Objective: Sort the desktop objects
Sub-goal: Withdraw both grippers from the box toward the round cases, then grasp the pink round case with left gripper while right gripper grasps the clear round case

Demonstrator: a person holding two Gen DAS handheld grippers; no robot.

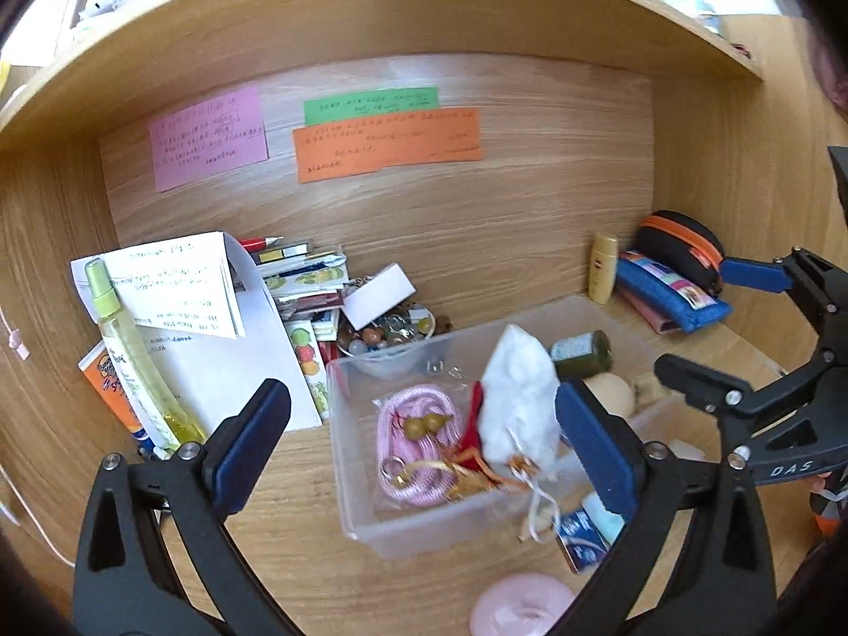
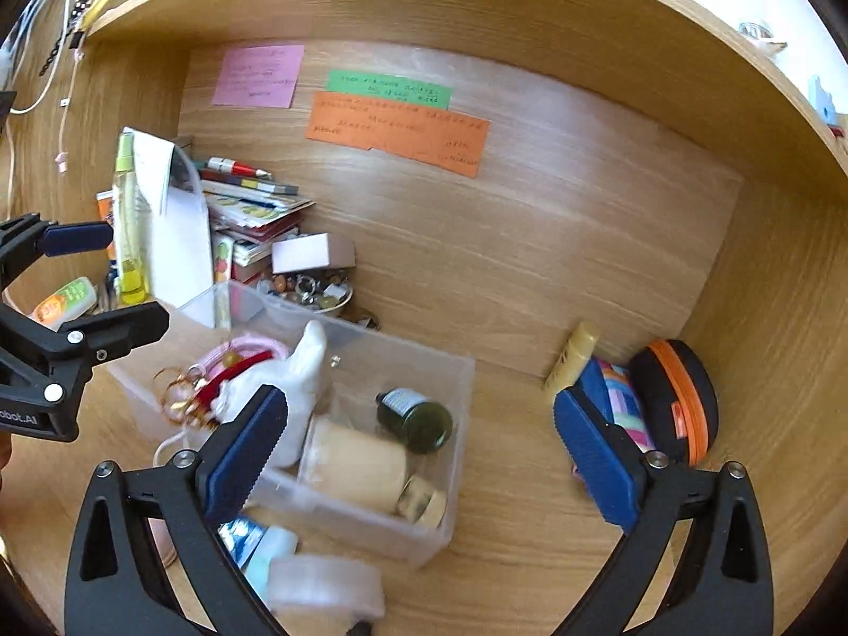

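Both tools released, holding nothing: left tool (image 1: 418, 450) hovers over the clear bin (image 1: 424, 530), right tool (image 2: 424, 456) beside it; likely next pick is the yellow tube (image 2: 571, 355), right of the bin on the tabletop (image 2: 519, 530), leaning vs. the back wall, just beside the blue pouch (image 2: 625, 403); prob. light, stiff, slick plastic; grip mid-body across its width; long axis tilted upright, cap end up.
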